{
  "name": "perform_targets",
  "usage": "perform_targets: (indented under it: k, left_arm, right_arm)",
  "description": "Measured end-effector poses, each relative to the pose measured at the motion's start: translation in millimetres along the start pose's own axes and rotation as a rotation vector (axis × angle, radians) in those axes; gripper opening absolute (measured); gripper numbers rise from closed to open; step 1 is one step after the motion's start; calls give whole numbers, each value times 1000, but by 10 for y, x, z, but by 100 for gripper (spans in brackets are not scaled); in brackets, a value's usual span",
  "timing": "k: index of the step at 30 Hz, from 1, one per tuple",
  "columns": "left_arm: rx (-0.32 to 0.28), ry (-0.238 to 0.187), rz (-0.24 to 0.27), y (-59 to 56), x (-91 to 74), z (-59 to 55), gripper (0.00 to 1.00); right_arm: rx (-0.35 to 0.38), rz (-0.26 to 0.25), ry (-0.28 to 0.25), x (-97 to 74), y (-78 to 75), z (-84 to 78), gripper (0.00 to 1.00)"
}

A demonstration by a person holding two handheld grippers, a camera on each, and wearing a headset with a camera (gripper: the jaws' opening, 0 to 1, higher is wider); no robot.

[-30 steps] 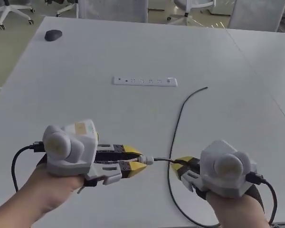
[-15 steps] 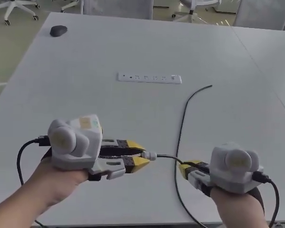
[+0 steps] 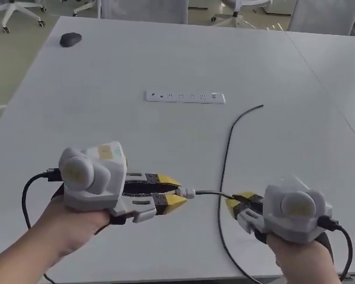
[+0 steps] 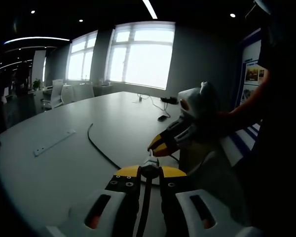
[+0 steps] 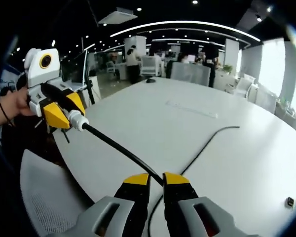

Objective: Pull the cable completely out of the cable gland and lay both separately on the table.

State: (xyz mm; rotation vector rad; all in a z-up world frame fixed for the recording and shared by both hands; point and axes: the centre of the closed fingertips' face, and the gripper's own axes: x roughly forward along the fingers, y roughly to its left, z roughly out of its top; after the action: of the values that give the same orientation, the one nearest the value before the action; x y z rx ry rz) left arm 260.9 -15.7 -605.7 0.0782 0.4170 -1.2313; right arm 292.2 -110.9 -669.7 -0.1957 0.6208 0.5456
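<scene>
The small white plastic cable gland [image 3: 187, 193] is held above the near edge of the white counter [image 3: 165, 53]. It is clamped between the yellow-tipped fingers of the left gripper [image 3: 176, 196]. The thin black cable [image 3: 224, 160] enters the gland. The right gripper [image 3: 232, 203] has its fingers closed on the cable near the gland.

Assessment: extraction is under way, not complete. Full separation and laying both parts down remain.

The head view shows the cable slack looping across the counter to a free end near a white power strip [image 3: 184, 97]. The right gripper view shows the cable seated in the gland nose [image 5: 78, 121]. How much cable remains inside is hidden.
</scene>
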Motion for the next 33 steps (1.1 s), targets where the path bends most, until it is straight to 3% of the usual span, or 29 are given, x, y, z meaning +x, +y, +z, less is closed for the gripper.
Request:
perform_targets:
  k: [5,11,16,22,33]
  left_arm:
    - [0,-3,-6,-13,14,16,15]
    - [-4,-5,-10,-11,18,25,15]
    - [-7,-1,-11,1,15,20,15]
    - [-7,0,-10,27,20,9,15]
    - [-6,-4,-16,41,20,20,15]
  right_arm:
    - [-165,-6,-25,-59,34,161,10]
    - [-412,32,-53,-107,297,387,13]
    - [-467,74,-68,-84,507,480,13]
    - [-684,83,-76,-72,723,567,9]
    - [-760,89,-83,-92,805,587,2]
